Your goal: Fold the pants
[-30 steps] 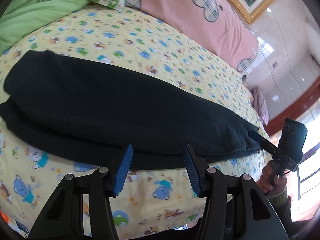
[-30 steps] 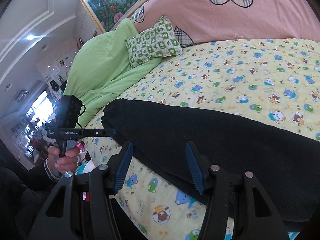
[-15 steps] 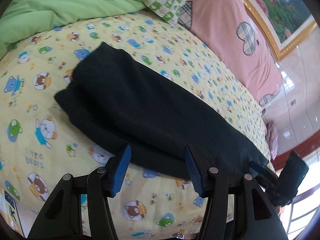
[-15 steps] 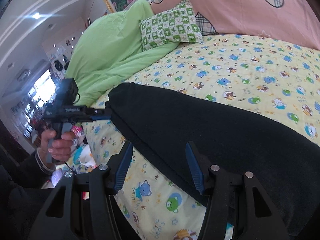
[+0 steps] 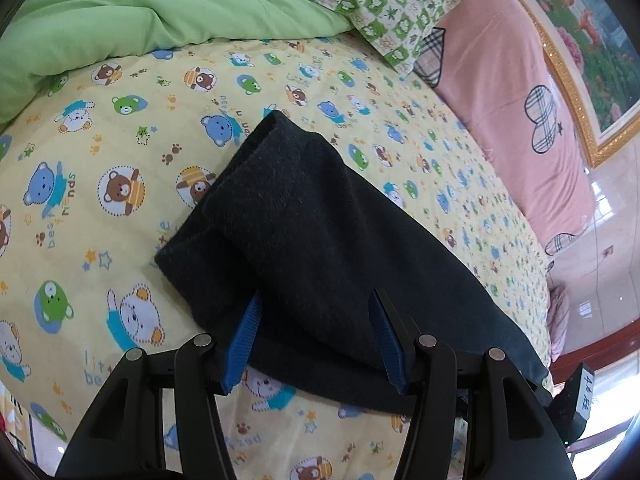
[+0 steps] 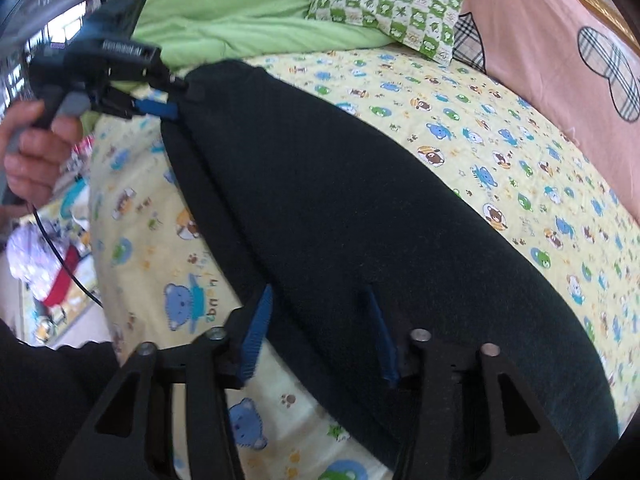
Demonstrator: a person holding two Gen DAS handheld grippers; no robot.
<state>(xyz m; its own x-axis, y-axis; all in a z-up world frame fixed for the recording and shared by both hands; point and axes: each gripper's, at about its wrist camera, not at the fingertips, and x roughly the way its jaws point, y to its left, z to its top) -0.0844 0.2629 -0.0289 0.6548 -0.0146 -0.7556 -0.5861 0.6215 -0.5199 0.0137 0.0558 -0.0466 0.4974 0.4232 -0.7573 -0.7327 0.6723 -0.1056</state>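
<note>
Dark pants (image 5: 320, 248) lie lengthwise, folded in half, on the yellow bear-print bed sheet (image 5: 120, 184). My left gripper (image 5: 316, 336) is open, its blue pads over the near edge of the pants close to one end. My right gripper (image 6: 316, 328) is open over the pants (image 6: 360, 208) at the other end. In the right wrist view the left gripper (image 6: 168, 96) shows at the far end of the pants, its fingers at the cloth edge.
A green duvet (image 5: 140, 12) and a green checked pillow (image 5: 380, 4) lie at the head of the bed. A pink headboard cover (image 5: 520, 92) stands behind. The bed edge and floor clutter (image 6: 52, 264) are at the left in the right wrist view.
Both grippers have moved closer to the pants, each toward its own end. The left gripper has swung toward the pillow-side end and now reaches the cloth edge.
</note>
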